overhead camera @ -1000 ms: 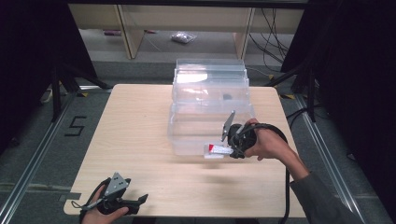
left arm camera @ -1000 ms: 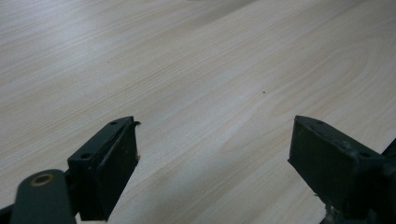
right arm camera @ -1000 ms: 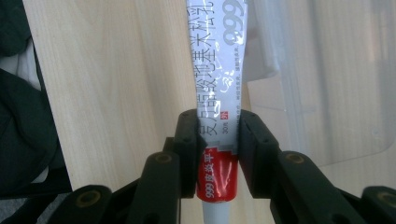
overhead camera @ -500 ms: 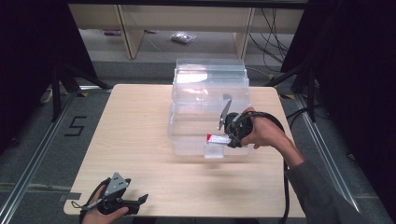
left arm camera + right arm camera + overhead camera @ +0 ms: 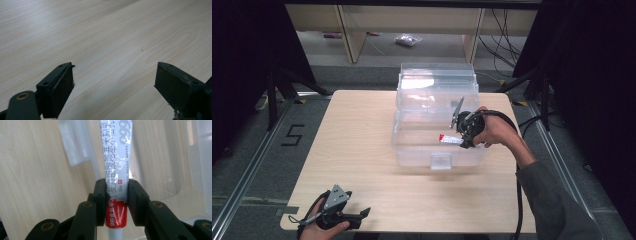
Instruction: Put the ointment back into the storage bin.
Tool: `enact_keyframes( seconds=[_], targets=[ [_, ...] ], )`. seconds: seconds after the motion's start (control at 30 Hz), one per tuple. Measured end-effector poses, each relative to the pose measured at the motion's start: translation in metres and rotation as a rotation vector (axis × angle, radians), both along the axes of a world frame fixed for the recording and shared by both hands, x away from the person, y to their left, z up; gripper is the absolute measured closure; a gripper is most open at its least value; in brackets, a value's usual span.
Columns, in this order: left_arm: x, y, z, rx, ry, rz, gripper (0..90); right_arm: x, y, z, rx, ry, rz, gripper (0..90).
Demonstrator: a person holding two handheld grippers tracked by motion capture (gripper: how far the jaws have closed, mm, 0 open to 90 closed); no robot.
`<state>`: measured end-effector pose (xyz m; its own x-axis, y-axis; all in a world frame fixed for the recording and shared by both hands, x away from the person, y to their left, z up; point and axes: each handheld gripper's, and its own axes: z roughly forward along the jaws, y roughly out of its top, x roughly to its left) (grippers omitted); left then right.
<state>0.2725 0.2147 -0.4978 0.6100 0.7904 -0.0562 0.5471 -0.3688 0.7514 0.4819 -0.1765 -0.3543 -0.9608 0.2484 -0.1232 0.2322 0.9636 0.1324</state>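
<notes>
Pale wood-grain table (image 5: 362,150) lies nearest, and at its near left corner a hand holds the left gripper (image 5: 354,216) low over the board; in the left gripper view its two black jaws stand wide apart with bare wood between them, gripping nothing; further in, on the right side, the other hand (image 5: 494,131) holds the right gripper (image 5: 460,141) over the front part of a clear plastic storage box (image 5: 437,120), which sits at the middle of the table toward its far edge; this gripper's jaws are closed tight on a white tube with a red band (image 5: 116,182), pinching it near the red end, with the long white printed body reaching out ahead; from the high view the tube (image 5: 451,139) lies roughly level and points left, above or just inside the box's open front compartment, though which of the two I cannot tell through the clear walls; I judge the tube light and soft-walled, likely to dent or bend under a hard squeeze, and its glossy skin may slip, so a hold across the flat width near the stiffer crimped end, as now, looks the safer place; beyond the table stand shelving legs and a small bag (image 5: 407,40) on the floor
</notes>
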Motion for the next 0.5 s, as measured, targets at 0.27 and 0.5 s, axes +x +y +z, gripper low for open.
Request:
enact_keyframes(
  seconds=[0.27,0.5],
  targets=[
    [0.002,0.000,-0.001,-0.006,-0.005,0.011,15.0,0.022,-0.011,-0.016,-0.027,0.030,-0.033,71.0],
    [0.002,0.002,-0.001,0.005,-0.004,0.008,15.0,0.031,-0.016,-0.025,-0.036,0.047,-0.038,70.9]
  ],
)
